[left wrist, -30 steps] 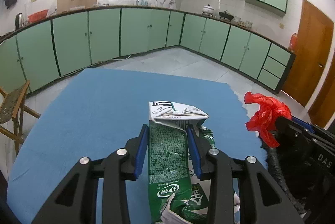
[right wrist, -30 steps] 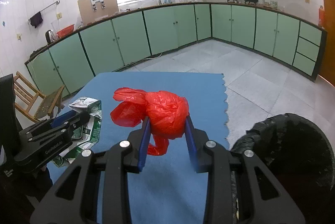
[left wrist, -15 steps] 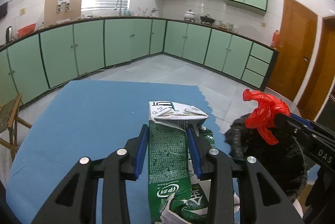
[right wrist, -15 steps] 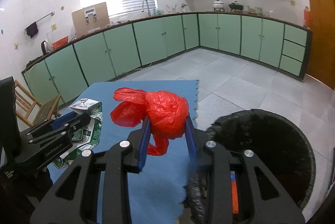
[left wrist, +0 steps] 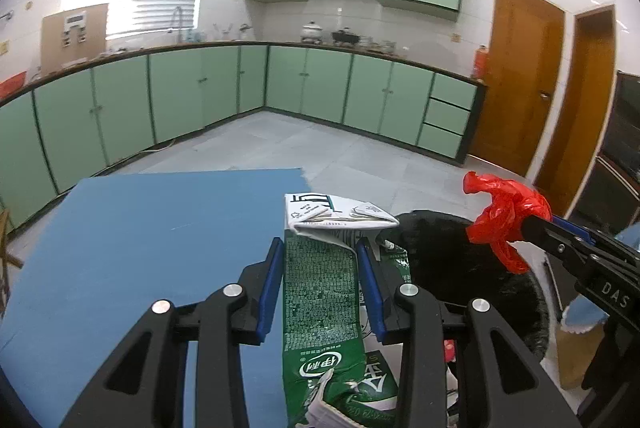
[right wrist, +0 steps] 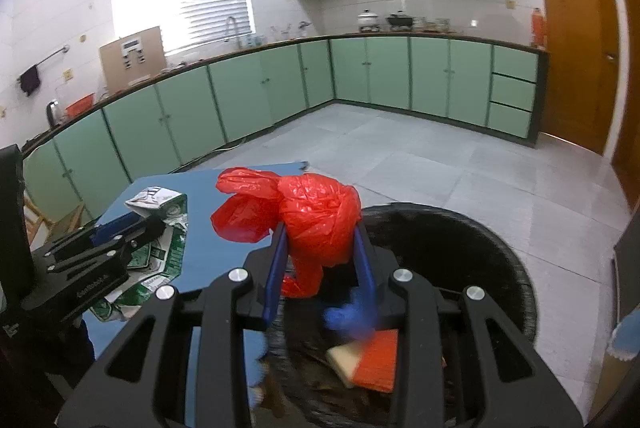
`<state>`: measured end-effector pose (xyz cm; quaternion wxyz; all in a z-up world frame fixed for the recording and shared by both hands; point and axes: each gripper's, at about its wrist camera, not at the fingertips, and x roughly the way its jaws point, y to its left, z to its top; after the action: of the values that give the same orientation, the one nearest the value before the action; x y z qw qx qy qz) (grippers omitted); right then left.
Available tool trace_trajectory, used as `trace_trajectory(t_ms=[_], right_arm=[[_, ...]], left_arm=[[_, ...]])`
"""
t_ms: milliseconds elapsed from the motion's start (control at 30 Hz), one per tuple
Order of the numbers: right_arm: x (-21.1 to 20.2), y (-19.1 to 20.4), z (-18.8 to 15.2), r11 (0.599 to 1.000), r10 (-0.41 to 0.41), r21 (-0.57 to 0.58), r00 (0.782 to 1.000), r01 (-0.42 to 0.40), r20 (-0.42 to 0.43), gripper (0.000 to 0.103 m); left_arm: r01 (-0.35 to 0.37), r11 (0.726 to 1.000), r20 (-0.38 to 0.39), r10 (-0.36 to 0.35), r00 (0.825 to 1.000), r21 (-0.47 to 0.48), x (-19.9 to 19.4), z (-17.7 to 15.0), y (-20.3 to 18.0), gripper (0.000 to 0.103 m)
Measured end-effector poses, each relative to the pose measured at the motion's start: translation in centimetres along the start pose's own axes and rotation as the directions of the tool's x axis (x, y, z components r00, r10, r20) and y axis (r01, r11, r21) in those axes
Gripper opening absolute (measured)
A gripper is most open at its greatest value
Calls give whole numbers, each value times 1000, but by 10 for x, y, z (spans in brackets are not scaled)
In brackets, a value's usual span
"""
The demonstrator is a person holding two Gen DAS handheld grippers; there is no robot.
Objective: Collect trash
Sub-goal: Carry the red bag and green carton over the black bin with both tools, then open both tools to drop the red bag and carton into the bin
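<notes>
Over the black-lined round bin (right wrist: pixel 472 252), centre both tongs, clamped on crumpled red plastic bag (right wrist: pixel 316 216) and flattened green-and-white milk carton (left wrist: pixel 324 292), before you release.

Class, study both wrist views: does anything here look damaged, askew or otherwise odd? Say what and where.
The green milk carton clamped in the left gripper is crushed, its top flattened and its lower end torn. The red plastic bag in the right gripper is wadded up. Both look like trash; nothing seems spilled.
</notes>
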<state>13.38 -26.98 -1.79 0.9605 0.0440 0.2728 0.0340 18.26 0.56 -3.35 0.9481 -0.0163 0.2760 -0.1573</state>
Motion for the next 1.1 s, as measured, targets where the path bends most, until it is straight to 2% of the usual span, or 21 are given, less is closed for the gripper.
trace_trajectory(t_ms=[333,533,867,1033,1100], right_arm=[[-4,-60,-15,993,-106,49,994,107,-12,31],[5,-91,-31,986,-144,72,989,147,-44,31],[27,-112,-44,981,-163,95,983,171,-87,31],[33,-116,-48,979,-168,97,981,178,-101,35],[37,-118,-50,978,-173,96,979,184,-109,42]], left_arm=[[96,993,-20,-95,995,61,27,-2,-56,36],[120,989,-48,-116,992,87,51,-7,-81,36],[141,983,-102,-129,986,118,90,-19,-114,37],[150,981,-122,-136,983,121,100,-21,-120,37],[159,980,-136,-142,980,120,103,-21,-118,45]])
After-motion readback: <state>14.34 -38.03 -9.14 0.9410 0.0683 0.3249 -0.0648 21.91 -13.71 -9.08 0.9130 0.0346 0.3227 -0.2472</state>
